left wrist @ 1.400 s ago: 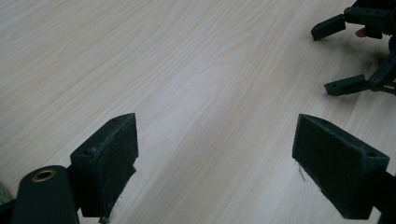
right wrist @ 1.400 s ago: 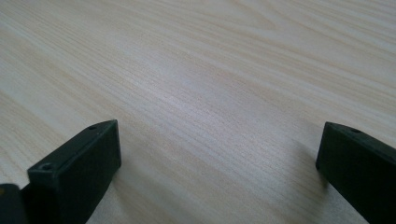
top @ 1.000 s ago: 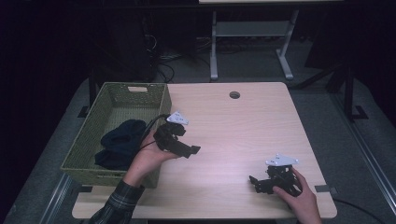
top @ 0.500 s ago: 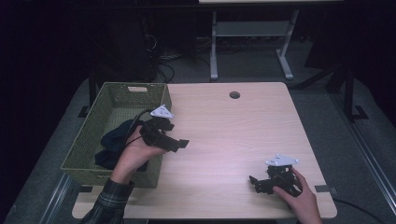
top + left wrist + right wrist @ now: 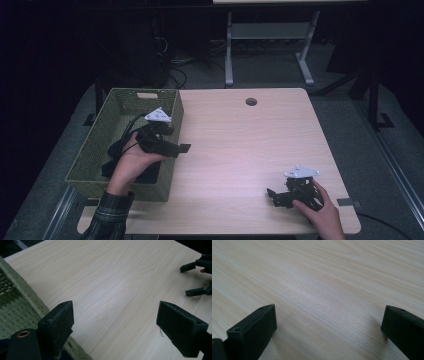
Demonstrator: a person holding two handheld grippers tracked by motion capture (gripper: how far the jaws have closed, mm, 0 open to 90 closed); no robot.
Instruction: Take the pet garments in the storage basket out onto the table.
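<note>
Basket wall (image 5: pixel 172 131) flanks bare tabletop (image 5: pixel 240 150) between tools.

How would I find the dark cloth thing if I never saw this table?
Look at the wooden table, then the green woven basket on its left edge. The dark cloth lies inside, under the left gripper. It is soft and crumpled, unlike the hard grippers.

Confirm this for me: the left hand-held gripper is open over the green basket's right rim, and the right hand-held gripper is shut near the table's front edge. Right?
Not quite. The right hand-held gripper is open, not shut: the right gripper view shows its jaws wide apart over bare table. The rest holds: the left hand-held gripper is open over the green basket's right rim.
</note>
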